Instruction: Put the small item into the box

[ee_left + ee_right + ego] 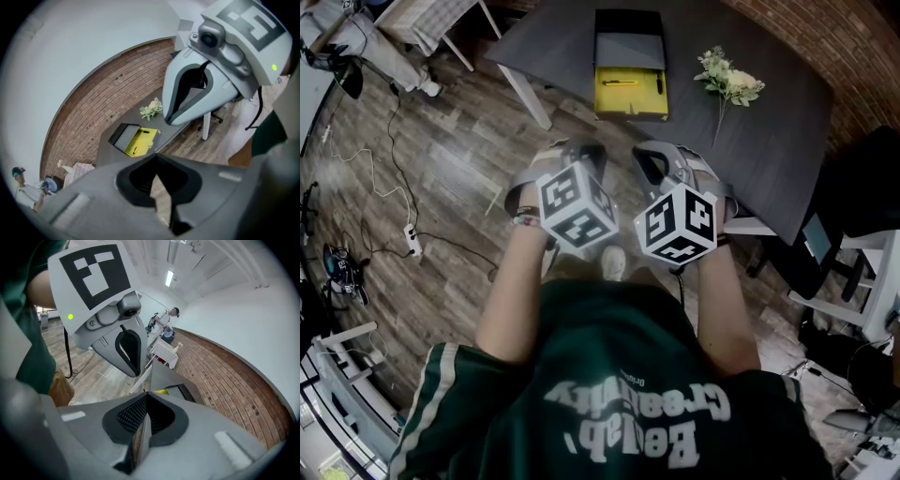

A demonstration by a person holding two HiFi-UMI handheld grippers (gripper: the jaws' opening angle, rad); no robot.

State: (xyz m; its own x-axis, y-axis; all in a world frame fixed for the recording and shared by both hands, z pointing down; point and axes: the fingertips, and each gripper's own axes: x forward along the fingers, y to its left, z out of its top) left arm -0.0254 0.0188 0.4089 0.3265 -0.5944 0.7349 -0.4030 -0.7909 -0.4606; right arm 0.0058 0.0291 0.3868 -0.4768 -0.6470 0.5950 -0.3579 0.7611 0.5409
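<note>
While both grippers hang close to the person's chest, the left gripper (577, 150) and right gripper (662, 157) each have their jaws pressed together on nothing. The box (642, 96) stands open on the counter (769, 131), well ahead of them. A thin dark item (619, 82) lies on its yellow floor, and a second dark sliver (659, 82) lies at that floor's right edge. This fits an item already put in with the grippers held away, or a stance ahead of a reach for something else. In either case it seems wise to hold the grippers steady, clear of the counter edge and of the flowers (728, 80) ahead and right of the right gripper. Both items are too small to identify. The grippers hide the counter's near edge, and the right gripper view shows only a corner of the box.
</note>
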